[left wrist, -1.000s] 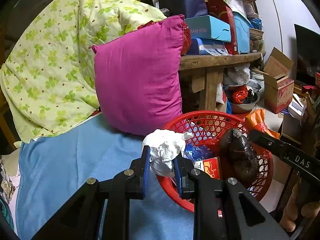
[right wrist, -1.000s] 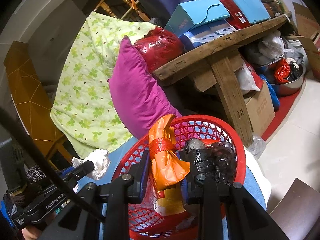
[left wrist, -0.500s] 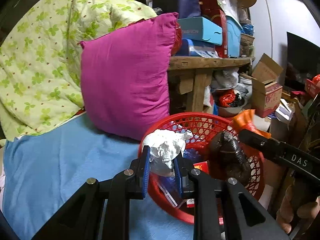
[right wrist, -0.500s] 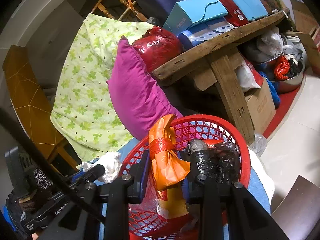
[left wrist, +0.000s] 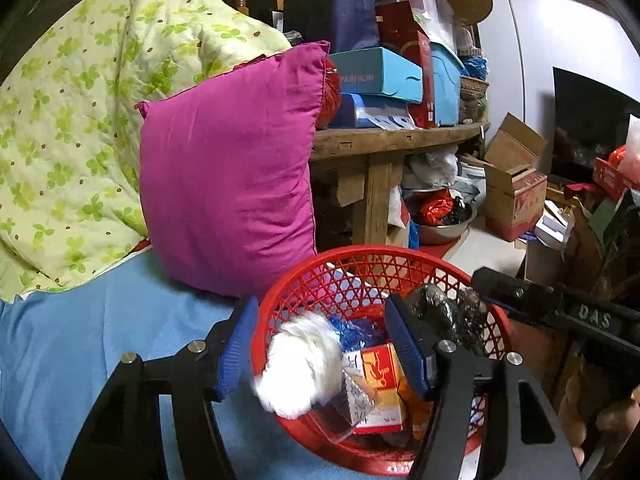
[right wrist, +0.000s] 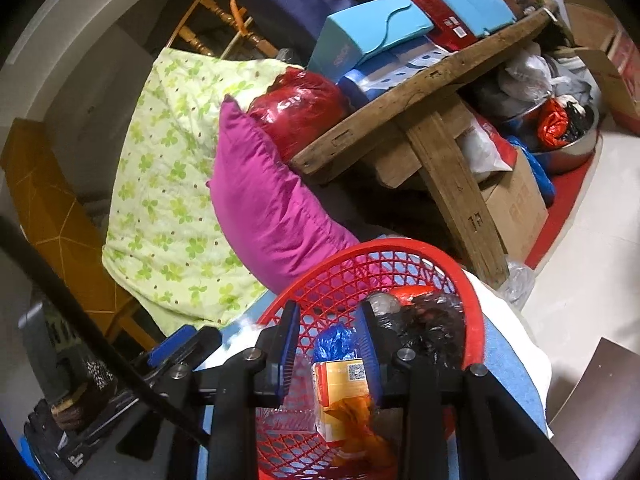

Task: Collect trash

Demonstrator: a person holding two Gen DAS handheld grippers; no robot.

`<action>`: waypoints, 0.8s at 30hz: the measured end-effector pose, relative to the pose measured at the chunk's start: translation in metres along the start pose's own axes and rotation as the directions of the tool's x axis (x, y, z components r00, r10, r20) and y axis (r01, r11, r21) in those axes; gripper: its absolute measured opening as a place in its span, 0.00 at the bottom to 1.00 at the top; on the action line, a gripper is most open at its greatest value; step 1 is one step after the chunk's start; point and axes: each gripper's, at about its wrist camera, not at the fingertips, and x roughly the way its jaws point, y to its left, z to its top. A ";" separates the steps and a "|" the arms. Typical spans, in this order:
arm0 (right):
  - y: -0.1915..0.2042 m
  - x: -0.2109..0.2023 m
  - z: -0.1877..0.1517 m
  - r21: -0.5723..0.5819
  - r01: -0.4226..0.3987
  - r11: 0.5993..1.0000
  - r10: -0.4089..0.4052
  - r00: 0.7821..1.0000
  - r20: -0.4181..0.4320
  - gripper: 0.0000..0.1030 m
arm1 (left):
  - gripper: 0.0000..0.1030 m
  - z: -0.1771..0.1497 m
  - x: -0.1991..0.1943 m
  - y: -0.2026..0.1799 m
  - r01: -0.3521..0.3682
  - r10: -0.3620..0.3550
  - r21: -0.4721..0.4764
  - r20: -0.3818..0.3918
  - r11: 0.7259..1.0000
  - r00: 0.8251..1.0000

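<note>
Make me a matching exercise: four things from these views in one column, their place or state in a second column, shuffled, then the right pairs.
Column A
1. white tissue wad
2. orange bag
3. magenta pillow
4. left tongs

Column B
a. leaning against the green floral quilt
b. open, above the red basket
c. blurred, dropping at the basket's near rim
d. lying in the basket below the open right tongs

Pairs: 1-c, 2-d, 3-a, 4-b
</note>
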 end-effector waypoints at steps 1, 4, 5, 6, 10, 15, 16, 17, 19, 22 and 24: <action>0.000 0.000 0.000 0.003 0.002 1.000 -0.002 1.000 0.001 0.31 | 0.69 -0.001 -0.003 0.000 -0.002 0.002 0.000 -0.002 1.000 1.000; 0.001 -0.001 0.000 -0.005 0.005 1.000 -0.005 1.000 0.003 0.31 | 0.74 -0.003 -0.013 0.003 -0.012 0.012 -0.012 0.003 1.000 1.000; 0.003 -0.002 0.000 -0.015 0.007 1.000 -0.007 1.000 0.005 0.31 | 0.74 -0.004 -0.017 0.004 -0.014 0.014 -0.018 0.003 1.000 1.000; 0.004 -0.002 -0.001 -0.021 0.009 1.000 -0.008 1.000 0.007 0.31 | 0.76 -0.005 -0.021 0.006 -0.018 0.018 -0.026 0.003 1.000 1.000; 0.013 -0.004 -0.002 -0.058 0.013 0.998 -0.013 1.000 0.014 0.51 | 0.81 -0.007 -0.043 0.013 -0.048 0.049 -0.049 0.009 0.998 0.999; 0.024 -0.014 -0.006 -0.115 0.045 0.992 -0.036 0.996 0.076 0.71 | 0.86 -0.008 -0.073 0.021 -0.120 0.122 -0.052 0.038 0.991 0.992; 0.026 -0.013 -0.007 -0.126 0.051 0.991 -0.042 0.997 0.071 0.71 | 0.86 -0.008 -0.079 0.023 -0.134 0.137 -0.056 0.044 0.989 0.990; 0.027 -0.013 -0.008 -0.134 0.053 0.990 -0.045 0.997 0.068 0.71 | 0.86 -0.008 -0.084 0.024 -0.143 0.146 -0.058 0.048 0.988 0.988; 0.030 -0.014 -0.009 -0.147 0.064 0.987 -0.053 0.996 0.076 0.71 | 0.87 -0.008 -0.097 0.028 -0.166 0.170 -0.064 0.056 0.984 0.984; 0.035 -0.018 -0.012 -0.162 0.088 0.983 -0.073 0.993 0.096 0.71 | 0.93 -0.009 -0.114 0.033 -0.200 0.204 -0.067 0.068 0.978 0.977; 0.038 -0.021 -0.013 -0.170 0.104 0.980 -0.085 0.990 0.112 0.71 | 0.93 -0.011 -0.126 0.035 -0.222 0.227 -0.067 0.078 0.973 0.971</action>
